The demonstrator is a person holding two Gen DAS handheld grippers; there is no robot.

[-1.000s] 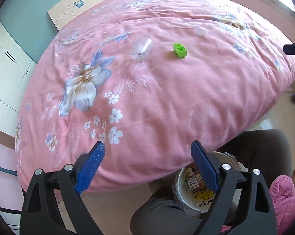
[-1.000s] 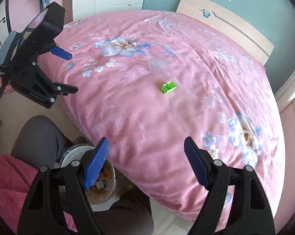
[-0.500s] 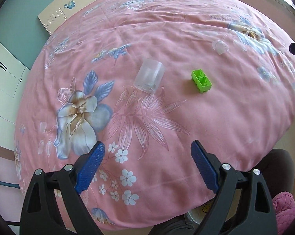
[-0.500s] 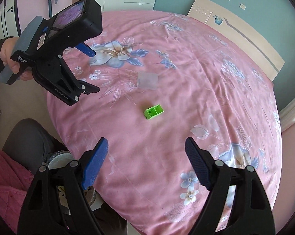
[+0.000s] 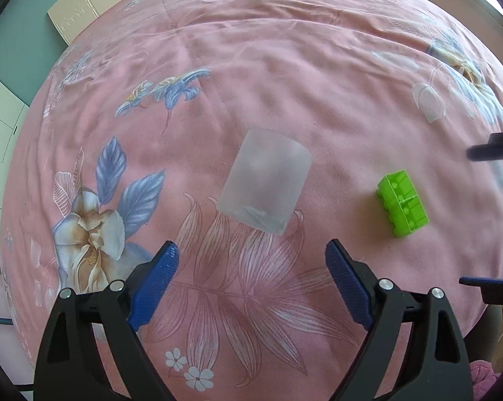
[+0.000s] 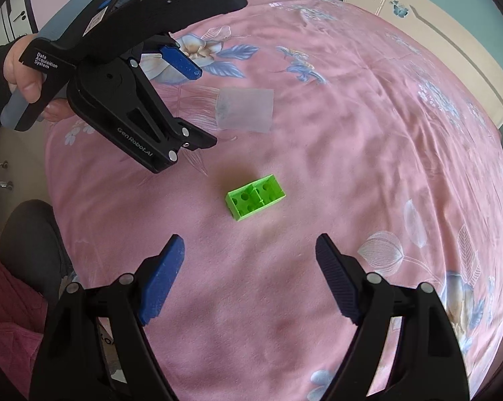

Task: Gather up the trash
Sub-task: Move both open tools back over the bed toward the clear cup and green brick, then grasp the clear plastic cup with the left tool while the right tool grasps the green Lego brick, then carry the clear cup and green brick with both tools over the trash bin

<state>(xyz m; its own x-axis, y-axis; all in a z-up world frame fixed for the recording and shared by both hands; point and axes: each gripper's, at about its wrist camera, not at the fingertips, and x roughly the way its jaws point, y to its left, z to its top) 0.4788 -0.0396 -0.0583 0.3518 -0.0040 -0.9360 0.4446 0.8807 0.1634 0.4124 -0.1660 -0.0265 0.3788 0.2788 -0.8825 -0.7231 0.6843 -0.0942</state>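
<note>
Pink flowered bedding (image 5: 318, 67) carries two pieces of trash. Just ahead of the left gripper (image 5: 251, 260) a frosted plastic cup (image 5: 264, 183) lies on its side (long axis pointing roughly at the jaws). Likewise, the green block (image 6: 255, 197) lies crosswise before the right gripper (image 6: 249, 250). Both grippers are apart and empty.

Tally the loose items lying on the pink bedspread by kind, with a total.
Frosted plastic cup, lying on its side: 1
Green toy brick, hollow underside up: 1
Total: 2 items on the bedspread
</note>
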